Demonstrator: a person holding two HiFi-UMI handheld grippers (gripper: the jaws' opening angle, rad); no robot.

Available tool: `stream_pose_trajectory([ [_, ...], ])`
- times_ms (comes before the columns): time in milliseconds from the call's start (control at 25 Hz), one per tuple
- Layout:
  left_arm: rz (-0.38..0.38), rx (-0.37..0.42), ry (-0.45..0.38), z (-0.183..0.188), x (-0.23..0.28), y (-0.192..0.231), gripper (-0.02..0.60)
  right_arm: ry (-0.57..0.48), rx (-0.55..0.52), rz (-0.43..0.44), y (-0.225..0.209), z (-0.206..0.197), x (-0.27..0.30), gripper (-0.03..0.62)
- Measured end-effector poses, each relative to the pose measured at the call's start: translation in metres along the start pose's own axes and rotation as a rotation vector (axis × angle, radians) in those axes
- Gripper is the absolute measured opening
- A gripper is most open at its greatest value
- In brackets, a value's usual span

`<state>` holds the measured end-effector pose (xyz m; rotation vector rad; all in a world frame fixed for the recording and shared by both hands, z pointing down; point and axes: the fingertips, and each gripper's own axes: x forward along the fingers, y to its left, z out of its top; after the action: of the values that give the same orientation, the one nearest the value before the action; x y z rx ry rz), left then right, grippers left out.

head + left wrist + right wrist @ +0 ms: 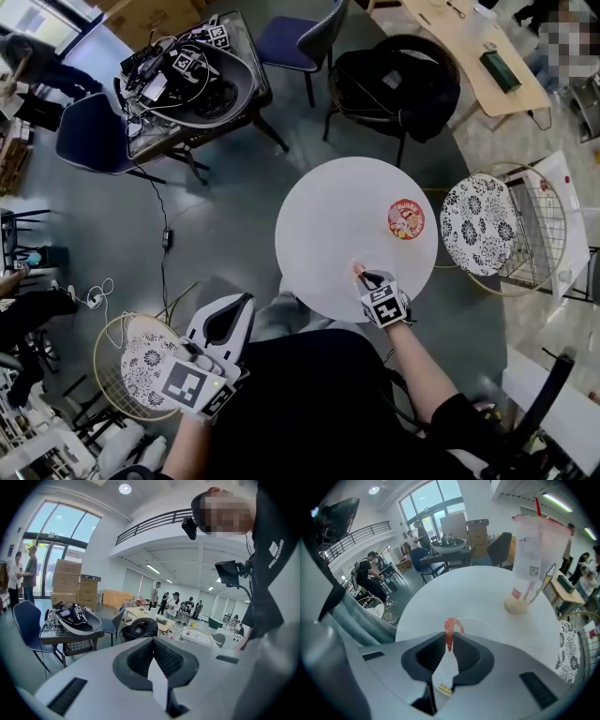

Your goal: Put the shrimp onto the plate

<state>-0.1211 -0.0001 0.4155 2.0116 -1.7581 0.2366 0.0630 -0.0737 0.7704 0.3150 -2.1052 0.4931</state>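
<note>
L gripper [230, 314] is nearest me, low at the person's left side, off the table and over grey floor. It's a smooth white plastic shell w/ a black ribbed pocket round the jaws. In the left gripper view its jaws [153, 660] are pressed together to a thin wedge w/ nothing between them. Just beside it sits a round wire-frame stool [141, 361] w/ a black-and-white floral cushion.

R gripper [364, 279] is over the near edge of the round white table [319, 216], which has a matte, flat top. The right gripper view shows the jaws [449, 641] clamped on the shrimp [450, 629]. It's glossy orange-red, thin and hooked at the top, and sticks out past the jaw tips. From the head view the shrimp [357, 269] is a small orange fleck at the gripper's tip, above the table's near part. Can't tell if it touches the top.

Just past the shrimp a faint curved line [479, 622] shows on the white surface. Can't tell whether that's a plate rim.

Farther on the table, well apart from the shrimp, stands a clear plastic cup [534, 559] w/ a red straw, printed label and beige contents at the bottom. From above, its lid [406, 218] is red-printed.

Beyond the table to the right is a 2nd floral-cushion stool [478, 223]. Behind it is a black chair [398, 80] w/ dark fabric heaped on it.
</note>
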Motion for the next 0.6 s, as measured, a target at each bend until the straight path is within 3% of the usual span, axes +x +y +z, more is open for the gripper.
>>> stream_pose_trajectory([
  [320, 0.034, -0.019, 0.001, -0.003, -0.002, 0.004, 0.006, 0.108, -0.012, 0.014, 0.002, -0.018, 0.012, 0.058],
  [600, 0.058, -0.024, -0.002, -0.006, -0.007, 0.008, 0.006, 0.109, -0.028, 0.019, 0.003, -0.02, 0.018, 0.058],
])
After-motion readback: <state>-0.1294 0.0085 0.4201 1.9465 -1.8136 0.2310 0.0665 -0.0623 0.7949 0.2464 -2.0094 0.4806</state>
